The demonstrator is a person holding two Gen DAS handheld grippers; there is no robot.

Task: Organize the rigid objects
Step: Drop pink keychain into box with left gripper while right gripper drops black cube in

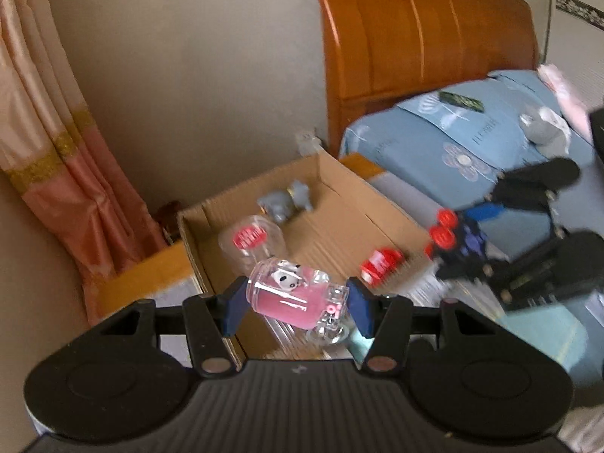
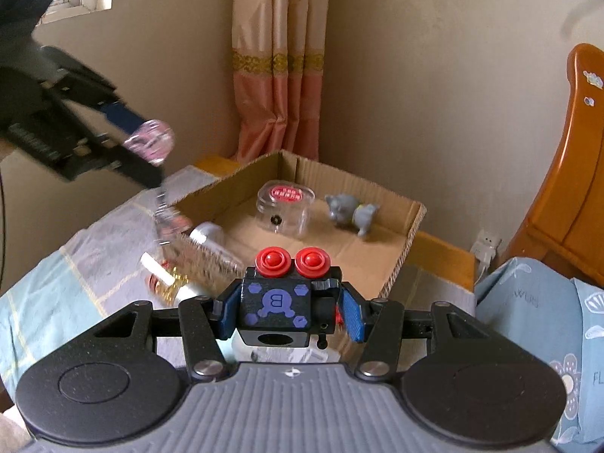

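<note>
My left gripper (image 1: pixel 296 302) is shut on a clear pink panda keychain case (image 1: pixel 294 296) with a dangling ring, held above the near edge of a cardboard box (image 1: pixel 332 173). My right gripper (image 2: pixel 288 311) is shut on a black toy block with two red buttons (image 2: pixel 277 302), held in front of the box's (image 2: pixel 411 226) near rim. The block also shows in the left wrist view (image 1: pixel 458 243), the pink case in the right wrist view (image 2: pixel 151 141). In the box lie a grey toy animal (image 1: pixel 287 202) (image 2: pixel 349 209) and a clear jar with red lid (image 1: pixel 251 241) (image 2: pixel 285 204).
A red-capped item (image 1: pixel 379 264) lies at the box's near wall. A white bottle (image 2: pixel 205 236) and gold-red items (image 2: pixel 170 283) sit by the box on a checked cloth (image 2: pixel 94 256). A wooden headboard (image 1: pixel 415 37), blue bedding (image 1: pixel 472 139) and a curtain (image 2: pixel 279 75) surround.
</note>
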